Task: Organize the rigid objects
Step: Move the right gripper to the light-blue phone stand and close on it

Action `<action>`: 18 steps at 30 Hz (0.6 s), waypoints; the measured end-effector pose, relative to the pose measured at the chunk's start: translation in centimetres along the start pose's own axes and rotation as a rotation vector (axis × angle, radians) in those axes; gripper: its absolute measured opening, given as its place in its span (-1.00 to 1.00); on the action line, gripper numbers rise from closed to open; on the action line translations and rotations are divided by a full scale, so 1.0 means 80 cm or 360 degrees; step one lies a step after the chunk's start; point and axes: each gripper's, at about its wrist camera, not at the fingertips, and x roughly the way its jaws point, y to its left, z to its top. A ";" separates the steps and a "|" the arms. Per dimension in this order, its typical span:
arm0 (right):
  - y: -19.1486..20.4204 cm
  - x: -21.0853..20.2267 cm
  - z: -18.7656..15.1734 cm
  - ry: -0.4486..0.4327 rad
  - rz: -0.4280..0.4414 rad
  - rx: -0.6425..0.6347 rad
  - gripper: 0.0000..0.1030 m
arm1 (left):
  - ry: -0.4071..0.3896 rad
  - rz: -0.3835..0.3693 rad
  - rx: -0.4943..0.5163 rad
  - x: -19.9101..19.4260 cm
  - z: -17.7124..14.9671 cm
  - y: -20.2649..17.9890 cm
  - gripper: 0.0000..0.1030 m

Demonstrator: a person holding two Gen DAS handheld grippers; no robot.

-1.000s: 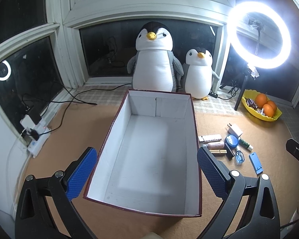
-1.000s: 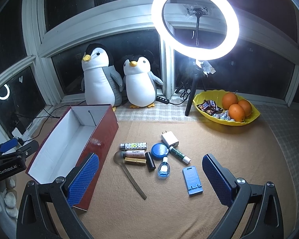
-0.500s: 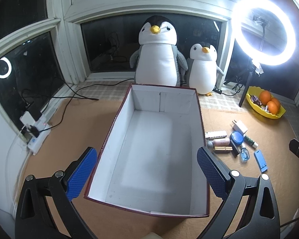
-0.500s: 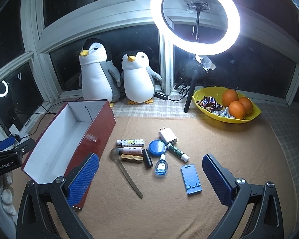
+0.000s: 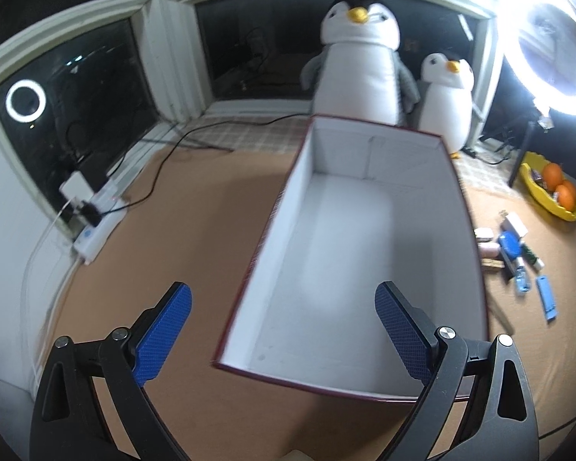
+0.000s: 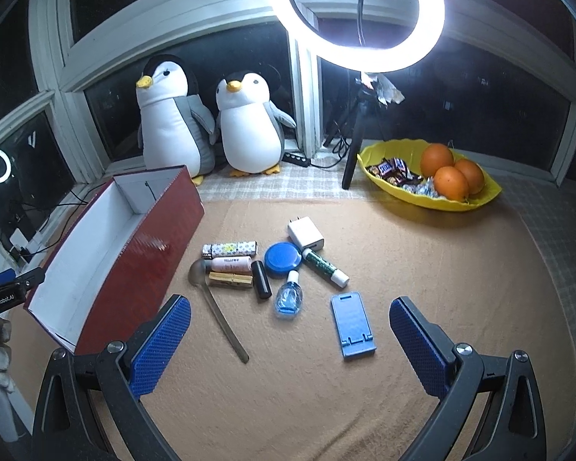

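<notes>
Left wrist view:
Left gripper (image 5: pixel 282 332): jaws wide apart, holding nothing, above the near end of the box (image 5: pixel 368 257).
Box: open, its inside bare.

Right wrist view:
Right gripper (image 6: pixel 290 344): jaws wide apart, holding nothing.
Spoon (image 6: pixel 215 303), bottle (image 6: pixel 288 294), phone stand (image 6: pixel 352 324): on the mat just right of the box (image 6: pixel 134 257).

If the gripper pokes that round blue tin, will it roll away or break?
Probably neither. The round blue tin lies flat on its wide face on the tan mat, so a poke would likely slide it, not roll it. It looks hard, so breaking seems unlikely. It touches the green tube, which might get nudged and roll.
</notes>
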 end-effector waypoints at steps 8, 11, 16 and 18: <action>-0.025 0.025 -0.013 0.0123 -0.0024 0.0054 0.81 | 0.0092 0.0081 -0.0070 0.030 -0.009 0.029 0.45; -0.038 0.034 -0.018 0.0157 -0.0060 0.0074 0.80 | 0.0124 0.0076 -0.0077 0.038 -0.011 0.030 0.42; -0.063 0.049 -0.023 0.0205 -0.0121 0.0112 0.73 | 0.0156 0.0086 -0.0055 0.052 -0.015 0.029 0.24; -0.069 0.058 -0.023 0.0233 -0.0131 0.0120 0.68 | 0.0181 0.0083 -0.0051 0.058 -0.016 0.029 0.16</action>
